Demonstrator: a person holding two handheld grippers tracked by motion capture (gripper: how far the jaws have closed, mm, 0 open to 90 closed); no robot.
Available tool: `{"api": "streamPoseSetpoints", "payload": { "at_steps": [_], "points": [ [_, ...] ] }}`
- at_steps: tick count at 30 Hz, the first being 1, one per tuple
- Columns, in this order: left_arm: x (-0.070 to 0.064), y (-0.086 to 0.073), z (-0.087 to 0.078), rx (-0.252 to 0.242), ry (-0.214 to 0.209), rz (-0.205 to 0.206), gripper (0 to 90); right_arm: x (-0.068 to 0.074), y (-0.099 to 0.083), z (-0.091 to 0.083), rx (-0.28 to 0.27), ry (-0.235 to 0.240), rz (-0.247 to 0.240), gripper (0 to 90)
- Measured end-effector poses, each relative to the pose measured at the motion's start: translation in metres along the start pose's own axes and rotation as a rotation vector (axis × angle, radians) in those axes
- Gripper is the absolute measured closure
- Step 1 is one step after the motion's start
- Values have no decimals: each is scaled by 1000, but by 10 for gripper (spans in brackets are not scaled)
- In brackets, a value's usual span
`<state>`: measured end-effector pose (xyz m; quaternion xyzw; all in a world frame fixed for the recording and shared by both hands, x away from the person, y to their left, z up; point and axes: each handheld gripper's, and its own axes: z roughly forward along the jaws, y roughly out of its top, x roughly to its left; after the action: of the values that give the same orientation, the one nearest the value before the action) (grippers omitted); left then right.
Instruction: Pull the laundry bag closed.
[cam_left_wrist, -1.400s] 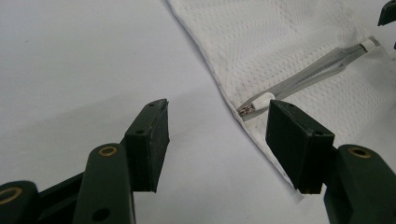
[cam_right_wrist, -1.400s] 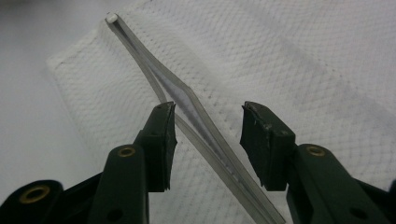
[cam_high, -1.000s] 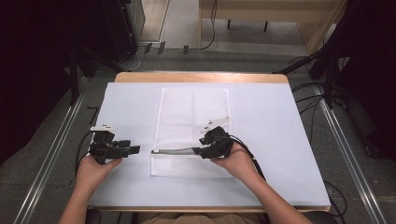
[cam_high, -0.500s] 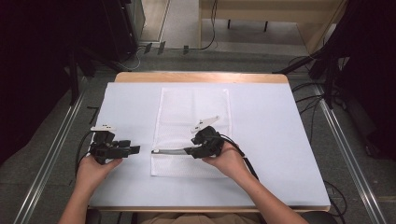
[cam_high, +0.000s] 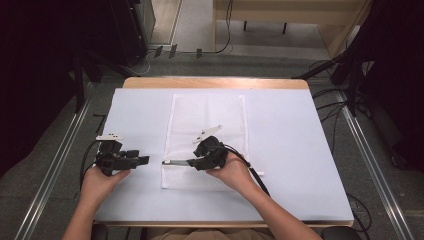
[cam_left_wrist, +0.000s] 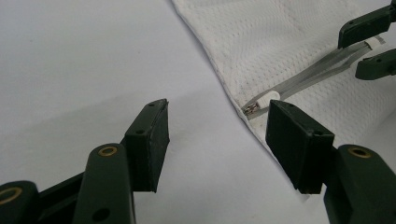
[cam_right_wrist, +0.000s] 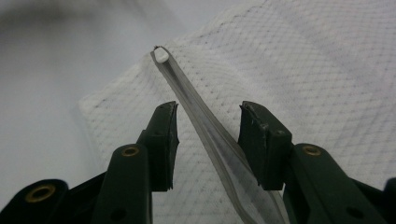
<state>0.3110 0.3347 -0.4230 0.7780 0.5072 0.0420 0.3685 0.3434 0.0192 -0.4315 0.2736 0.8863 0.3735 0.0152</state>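
1. Mesh bag (cam_high: 207, 135): white woven cloth, fine open netting, matt, with a stitched hem at the edge.
2. Zip strip (cam_right_wrist: 205, 126): translucent grey tape, smooth, slightly glossy; white plastic stop at the end, and a small shiny metal tip seen in the left gripper view.
3. Table cover (cam_high: 300, 150): pale, smooth, matt sheet.
4. Table (cam_high: 215, 82): light wood, smooth, showing at the far edge.
5. Left gripper (cam_left_wrist: 217, 135) and right gripper (cam_right_wrist: 208, 144): black plastic, matt, with brass-coloured metal rivets; flat pads look faintly rough.
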Motion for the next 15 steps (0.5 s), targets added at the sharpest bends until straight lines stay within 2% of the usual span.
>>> {"api": "streamPoseSetpoints", "payload": {
  "at_steps": [3,15],
  "points": [
    [1,0,0,-4,1,-3,402,2,2,4,-4,5,13,585],
    [1,0,0,0,0,2,403,16,12,32,10,52,-4,652]
  ]
}}
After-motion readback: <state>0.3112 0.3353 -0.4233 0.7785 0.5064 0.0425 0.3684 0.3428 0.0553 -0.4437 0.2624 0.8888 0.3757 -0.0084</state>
